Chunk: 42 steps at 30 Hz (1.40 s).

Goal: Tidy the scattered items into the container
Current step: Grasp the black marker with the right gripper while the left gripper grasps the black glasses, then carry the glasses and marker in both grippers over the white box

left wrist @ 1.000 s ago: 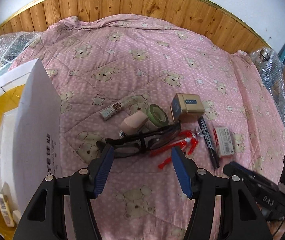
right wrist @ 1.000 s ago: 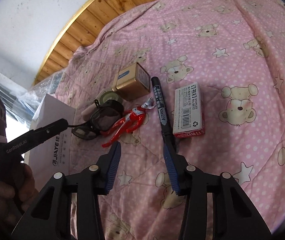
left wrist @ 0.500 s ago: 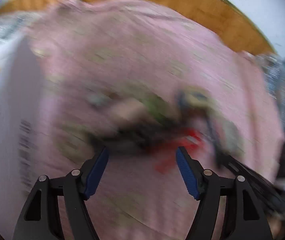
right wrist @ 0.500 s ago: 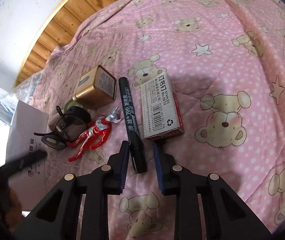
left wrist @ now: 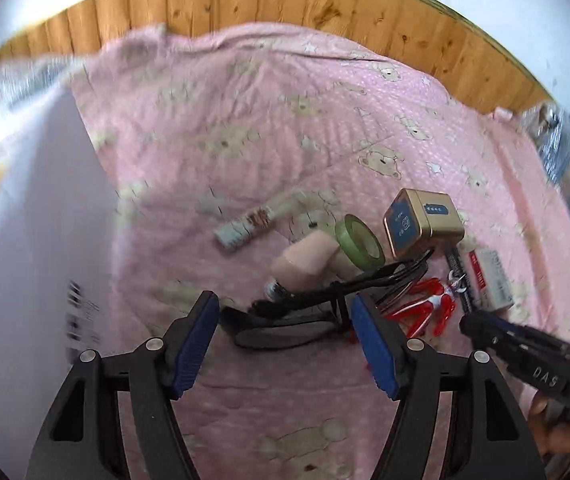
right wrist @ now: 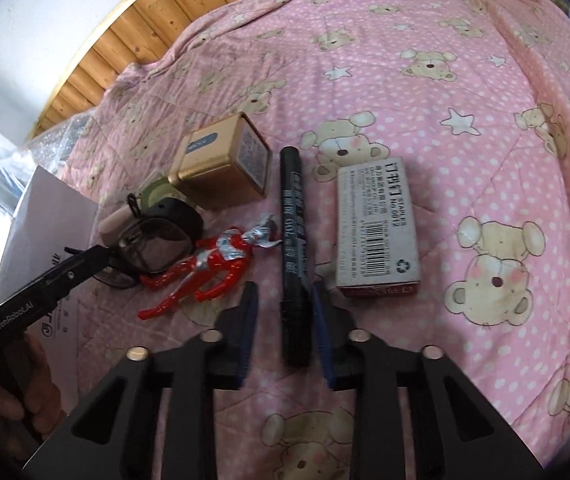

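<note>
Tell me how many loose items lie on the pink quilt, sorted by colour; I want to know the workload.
Black: 2, marker and glasses
Red: 1, toy figure
Gold: 1, tin box
Green: 1, tape roll
Grey-white: 2, staples box and small tube
Beige: 1, cylinder
Total: 8

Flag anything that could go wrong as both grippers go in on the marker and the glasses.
1. The right gripper straddles the black marker near its end, jaws not yet closed on it; gripped there it may droop or slip.
2. The staples box lies close beside one finger and could be nudged.
3. The left gripper is open around the black glasses, whose arms lie against the red figure; lifting may drag it.
</note>
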{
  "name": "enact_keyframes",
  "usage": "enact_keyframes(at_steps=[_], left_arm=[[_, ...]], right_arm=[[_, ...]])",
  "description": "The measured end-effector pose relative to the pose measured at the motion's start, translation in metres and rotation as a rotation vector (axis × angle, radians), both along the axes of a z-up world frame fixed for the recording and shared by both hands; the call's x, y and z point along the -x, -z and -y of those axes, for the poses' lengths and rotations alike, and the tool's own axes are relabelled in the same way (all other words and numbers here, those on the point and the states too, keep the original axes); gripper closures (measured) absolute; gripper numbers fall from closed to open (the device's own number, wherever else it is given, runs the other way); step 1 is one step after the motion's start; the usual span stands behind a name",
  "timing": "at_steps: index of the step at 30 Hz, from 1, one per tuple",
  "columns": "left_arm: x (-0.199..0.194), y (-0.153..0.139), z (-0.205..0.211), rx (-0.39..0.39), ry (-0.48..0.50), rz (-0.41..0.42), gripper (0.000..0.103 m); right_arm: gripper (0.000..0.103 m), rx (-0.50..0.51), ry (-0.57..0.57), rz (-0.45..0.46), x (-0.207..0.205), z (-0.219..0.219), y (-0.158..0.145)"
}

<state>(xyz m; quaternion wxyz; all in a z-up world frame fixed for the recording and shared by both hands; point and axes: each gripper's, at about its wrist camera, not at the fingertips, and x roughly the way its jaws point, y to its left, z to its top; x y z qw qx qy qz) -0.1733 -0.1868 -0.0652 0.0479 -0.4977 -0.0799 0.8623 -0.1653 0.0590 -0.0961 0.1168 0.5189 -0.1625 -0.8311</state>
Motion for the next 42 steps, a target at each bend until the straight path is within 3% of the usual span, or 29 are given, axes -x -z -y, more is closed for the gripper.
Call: enact_keyframes(at_steps=[2,5,7,12,19,20,22,24,34,42], left_arm=[[-0.005,-0.001,-0.005,-0.079,0.054,0.02,0.034],[-0.022,-0.013,-0.031,-0.238,0.239,0.069,0.035],[-0.033,-0.02,-0.048,-0.197,0.313,0.067,0.035],[-0.032,-0.035,-0.051,-0.076,0.301,-0.047,0.035],[-0.002,-0.003,-0.085,-0.062,0.425,0.031,0.035],[0.001,0.004,-0.087,-0.041,0.412,0.046,0.043],[0.008,0.018,-0.084,-0.039,0.356,0.092,0.07],[0.007,0.013,-0.071,-0.073,0.31,0.084,0.084],[-0.027,-0.002,-0.021,-0.15,0.15,0.114,0.086],[-0.039,-0.022,-0.019,-0.208,0.165,0.072,0.087]], right_arm=[[0.086,0.006,0.015,0.011,0.0,-0.008,0.001],[0.086,0.006,0.046,0.02,-0.001,-0.019,0.0],[0.086,0.014,0.047,0.026,-0.001,-0.021,0.0],[0.085,0.019,0.045,0.028,-0.002,-0.02,0.0],[0.081,0.011,0.038,0.011,-0.002,-0.017,0.002],[0.082,0.007,0.038,0.008,-0.002,-0.017,0.002],[0.086,-0.012,0.033,0.007,-0.002,-0.016,0.001],[0.087,0.0,0.038,0.0,-0.004,-0.018,-0.003],[0.087,-0.016,0.034,-0.008,-0.03,-0.015,-0.032],[0.087,-0.072,0.042,-0.023,-0.051,-0.015,-0.05]])
